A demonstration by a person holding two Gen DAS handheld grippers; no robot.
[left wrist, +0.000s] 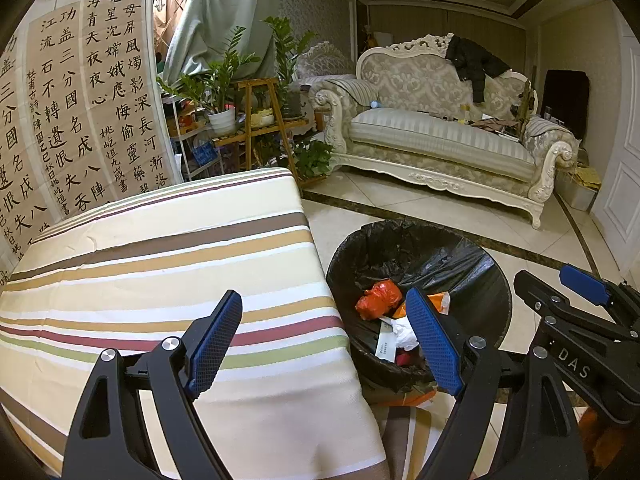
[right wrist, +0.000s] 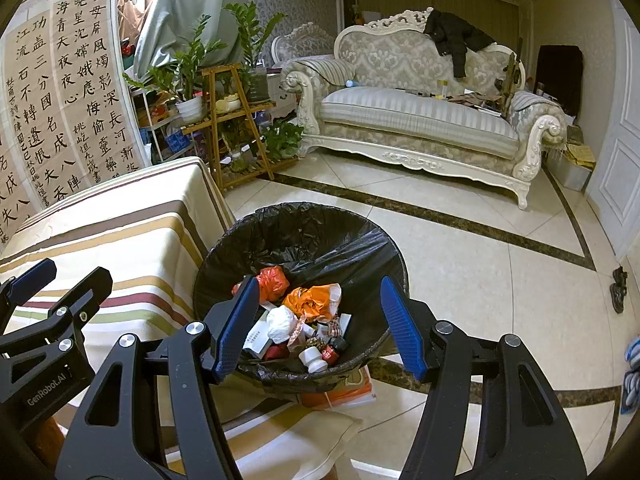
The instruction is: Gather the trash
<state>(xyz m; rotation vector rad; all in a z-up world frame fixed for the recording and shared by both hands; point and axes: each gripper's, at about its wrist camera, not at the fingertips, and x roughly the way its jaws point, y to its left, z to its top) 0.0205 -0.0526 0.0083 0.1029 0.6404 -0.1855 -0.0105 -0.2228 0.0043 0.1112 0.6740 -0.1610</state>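
Trash bin [right wrist: 304, 232] beside table edge [right wrist: 208, 200], bare floor [right wrist: 480, 280] rightward

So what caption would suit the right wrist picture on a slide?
Open right gripper poised over a black-lined trash bin holding orange bags, beside a striped tablecloth.

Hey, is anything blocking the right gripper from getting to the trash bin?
Nothing visible does. The right gripper is open and empty right above the trash bin, whose mouth is uncovered. The left gripper sits off over the striped tablecloth.
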